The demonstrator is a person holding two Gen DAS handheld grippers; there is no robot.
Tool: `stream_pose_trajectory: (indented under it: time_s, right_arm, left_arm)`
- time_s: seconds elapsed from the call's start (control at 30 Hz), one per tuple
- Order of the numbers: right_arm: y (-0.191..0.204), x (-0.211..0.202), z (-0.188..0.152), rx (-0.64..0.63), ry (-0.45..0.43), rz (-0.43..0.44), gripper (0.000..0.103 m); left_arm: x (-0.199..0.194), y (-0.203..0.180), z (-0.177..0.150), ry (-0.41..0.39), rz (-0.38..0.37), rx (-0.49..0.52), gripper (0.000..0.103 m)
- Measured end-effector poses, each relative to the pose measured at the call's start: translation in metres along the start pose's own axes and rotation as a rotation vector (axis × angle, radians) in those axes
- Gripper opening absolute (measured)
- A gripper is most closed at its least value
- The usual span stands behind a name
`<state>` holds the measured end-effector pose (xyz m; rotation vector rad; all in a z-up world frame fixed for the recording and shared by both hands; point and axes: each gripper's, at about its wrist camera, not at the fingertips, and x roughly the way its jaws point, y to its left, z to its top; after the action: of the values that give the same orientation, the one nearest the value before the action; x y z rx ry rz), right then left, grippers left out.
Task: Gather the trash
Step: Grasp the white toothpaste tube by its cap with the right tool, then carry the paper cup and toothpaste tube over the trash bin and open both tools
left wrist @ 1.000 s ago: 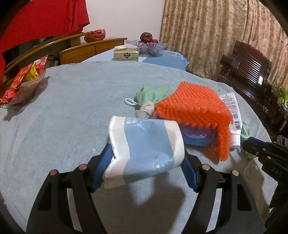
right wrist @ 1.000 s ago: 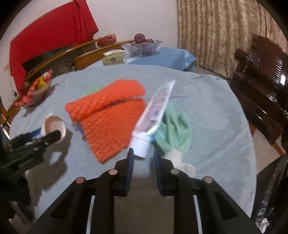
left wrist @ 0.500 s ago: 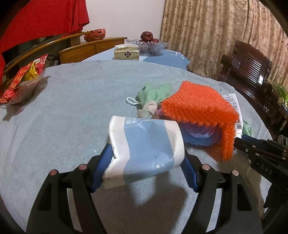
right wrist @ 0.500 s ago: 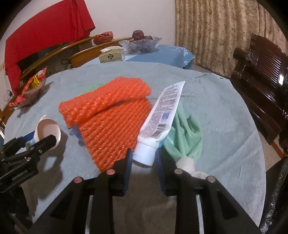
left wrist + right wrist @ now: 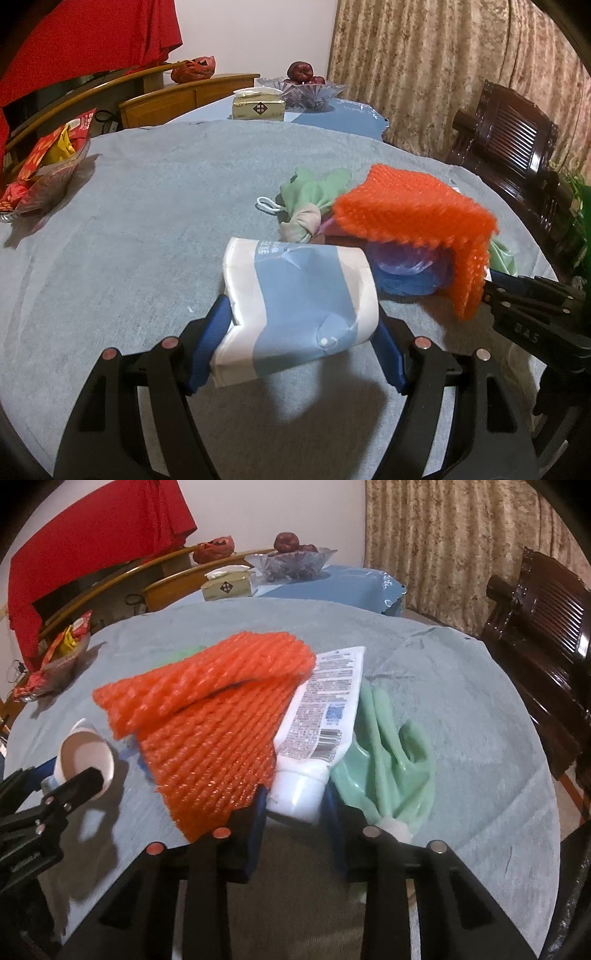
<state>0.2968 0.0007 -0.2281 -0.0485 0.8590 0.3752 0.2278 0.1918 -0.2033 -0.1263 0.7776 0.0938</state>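
Note:
My left gripper (image 5: 301, 317) is shut on a blue and white paper cup (image 5: 295, 291), held on its side just above the grey tablecloth (image 5: 147, 221). My right gripper (image 5: 295, 806) stands open, its blue pads close on either side of the cap of a white tube (image 5: 325, 709) lying on the cloth. An orange foam net (image 5: 214, 716) lies folded left of the tube, over a blue and purple object (image 5: 406, 269). A green rubber glove (image 5: 391, 753) lies right of the tube. In the right wrist view the cup (image 5: 86, 753) shows at the left.
A tray of red snack packets (image 5: 44, 166) sits at the table's far left. Behind stand a tissue box (image 5: 258, 107), a fruit bowl (image 5: 306, 88) and wooden chairs (image 5: 517, 147). A black bag edge (image 5: 576, 886) shows at the right.
My right gripper moved forward and its jaws widened, so the tube's cap now sits between the pads. The left gripper and cup stayed put.

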Motion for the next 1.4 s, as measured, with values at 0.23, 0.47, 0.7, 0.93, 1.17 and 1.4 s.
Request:
stream_pose_trajectory:
  time_s: [0.23,0.47,0.7,0.93,1.17,1.4]
  right_arm:
    - [-0.007,-0.041,-0.015,-0.017,-0.020,0.069,0.030]
    - [-0.009,-0.043,-0.037,-0.004,0.043,0.075,0.030]
    - [-0.007,-0.032,-0.033,0.026,0.047,0.037,0.041]
    - [0.001,-0.021,-0.032,-0.007,0.033,-0.032,0.033]
    - [-0.006,-0.048,-0.032,-0.002,0.001,0.029,0.033]
    - [-0.019,-0.089,-0.027,0.045,-0.033,0.080,0.033]
  left_arm:
    - [-0.002,-0.001,0.000,-0.001,-0.002,0.004,0.070]
    - [-0.010,-0.007,-0.009,0.011,-0.013,0.012,0.070]
    - [-0.011,-0.007,-0.011,0.013,-0.011,0.012,0.070]
    - [-0.012,-0.007,-0.010,0.011,-0.012,0.012,0.070]
    - [-0.026,-0.014,-0.011,-0.007,-0.023,0.022,0.070]
    - [-0.056,-0.034,-0.008,-0.043,-0.049,0.039,0.070]
